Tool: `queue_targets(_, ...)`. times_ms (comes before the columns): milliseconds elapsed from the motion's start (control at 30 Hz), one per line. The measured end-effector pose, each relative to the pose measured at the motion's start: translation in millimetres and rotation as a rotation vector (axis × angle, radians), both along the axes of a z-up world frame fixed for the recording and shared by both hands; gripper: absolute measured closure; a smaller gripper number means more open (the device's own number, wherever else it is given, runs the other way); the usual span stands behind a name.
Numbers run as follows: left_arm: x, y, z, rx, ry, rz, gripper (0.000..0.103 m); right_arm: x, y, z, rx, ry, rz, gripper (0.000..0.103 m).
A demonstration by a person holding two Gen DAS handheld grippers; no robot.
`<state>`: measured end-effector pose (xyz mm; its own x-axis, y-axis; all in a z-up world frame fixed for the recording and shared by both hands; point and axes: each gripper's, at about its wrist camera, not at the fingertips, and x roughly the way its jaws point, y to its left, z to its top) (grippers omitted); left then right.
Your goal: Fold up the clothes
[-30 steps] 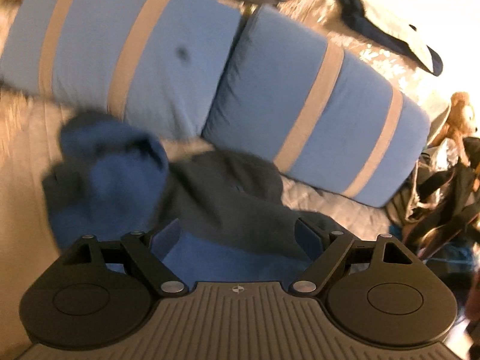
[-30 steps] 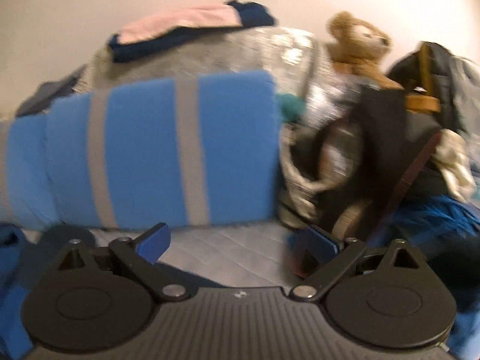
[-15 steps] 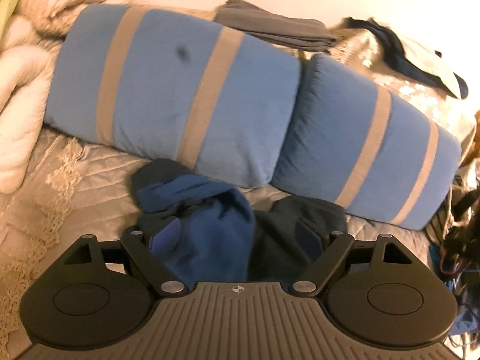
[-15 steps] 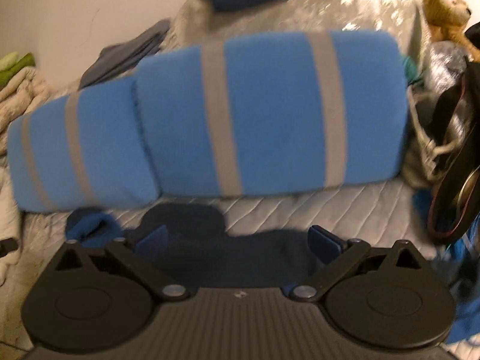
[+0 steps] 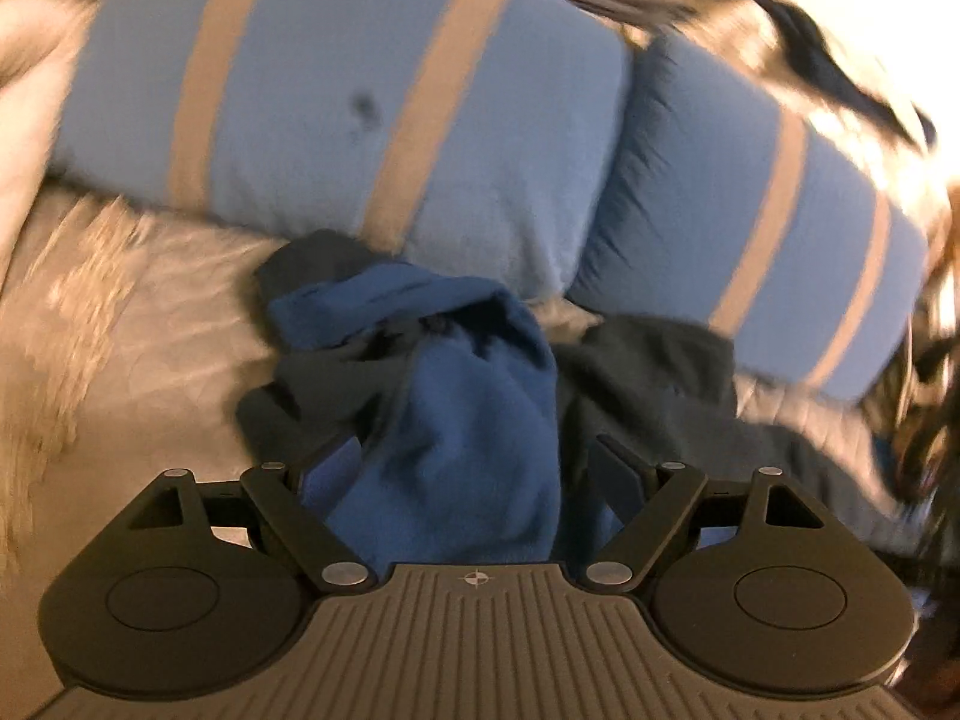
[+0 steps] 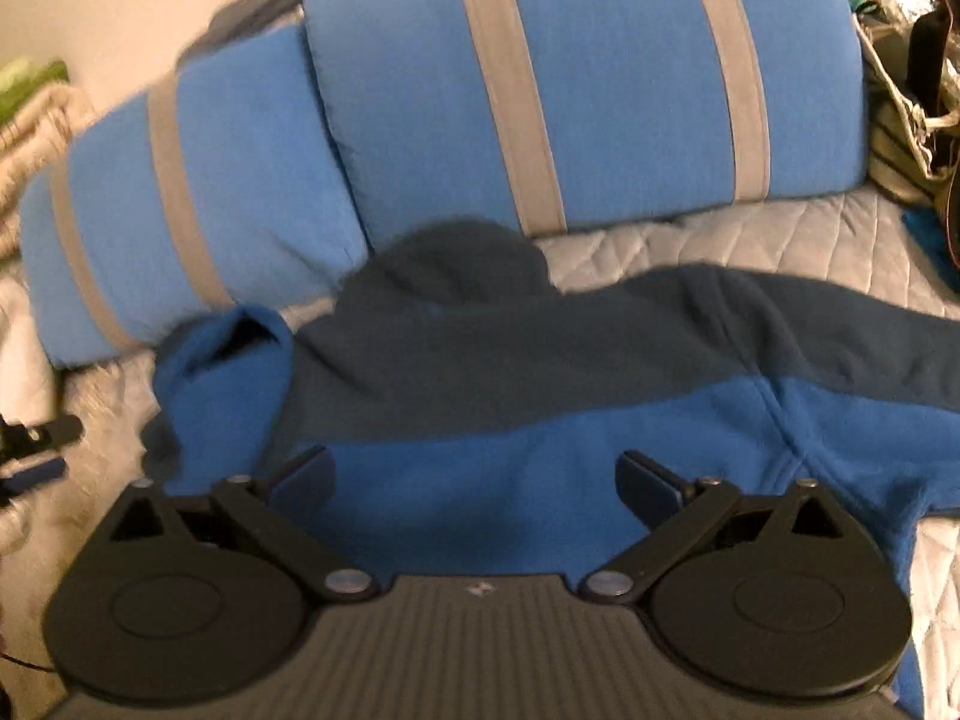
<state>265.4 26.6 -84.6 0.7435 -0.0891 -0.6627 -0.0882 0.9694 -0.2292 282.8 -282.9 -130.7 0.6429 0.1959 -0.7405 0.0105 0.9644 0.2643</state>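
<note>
— Left gripper [image 5: 462,474]?
— Jaws spread wide, gripping nothing, over a bunched sleeve of the blue fleece jacket [image 5: 474,420].
— Right gripper [image 6: 474,474]?
— Also wide apart, empty, above the jacket's blue body.
— Jacket's place?
— Spread on the quilted bed [image 6: 780,240], just below two striped pillows [image 6: 588,78].

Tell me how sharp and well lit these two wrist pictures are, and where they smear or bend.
Left wrist view: warm yellowish light, motion smear at the edges, the blue hoodie fairly soft, upper right corner blown out. Right wrist view: cooler, the striped pillows bulge from fisheye bending, left edge streaked, the tongs clearer than the cloth.
</note>
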Motion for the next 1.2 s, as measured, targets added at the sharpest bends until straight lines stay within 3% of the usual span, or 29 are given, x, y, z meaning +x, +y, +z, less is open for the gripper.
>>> queue_targets(200,28.4,-42.1,-9.9,0.195,-0.027,-0.134,0.020,7.1,-7.9,-7.6,-0.044,0.006,-0.036,0.000)
queue_targets(333,50.7,-76.8,-20.4,0.364,-0.065,-0.209,0.020,8.2,-10.9,-9.0,-0.028,0.013,-0.032,0.000)
queue_targets(500,81.0,-102.8,-51.3,0.441,-0.017,-0.265,0.023,3.4,1.9,1.1,-0.142,-0.078,0.014,0.000)
queue_targets(533,86.4,-105.3,-58.4,0.459,0.008,-0.258,0.027,2.6,3.4,2.5,-0.154,-0.092,0.020,0.000)
queue_targets(700,104.5,-103.7,-89.2,0.522,0.113,-0.215,0.086,2.0,8.2,3.4,-0.189,-0.119,0.037,0.000)
queue_targets(733,103.6,-101.1,-91.2,0.523,0.115,-0.206,0.087,2.4,9.3,2.6,-0.197,-0.117,0.039,0.000)
queue_targets(767,99.9,-98.6,-88.0,0.511,0.106,-0.202,0.094,2.6,10.4,1.8,-0.203,-0.117,0.042,0.000)
queue_targets(867,86.3,-92.3,-75.2,0.488,0.073,-0.198,0.095,1.7,12.8,0.9,-0.219,-0.128,0.052,0.000)
queue_targets(1200,-6.0,-90.4,-8.9,0.609,-0.067,-0.369,0.095,1.6,14.5,-4.4,-0.274,-0.129,0.040,0.000)
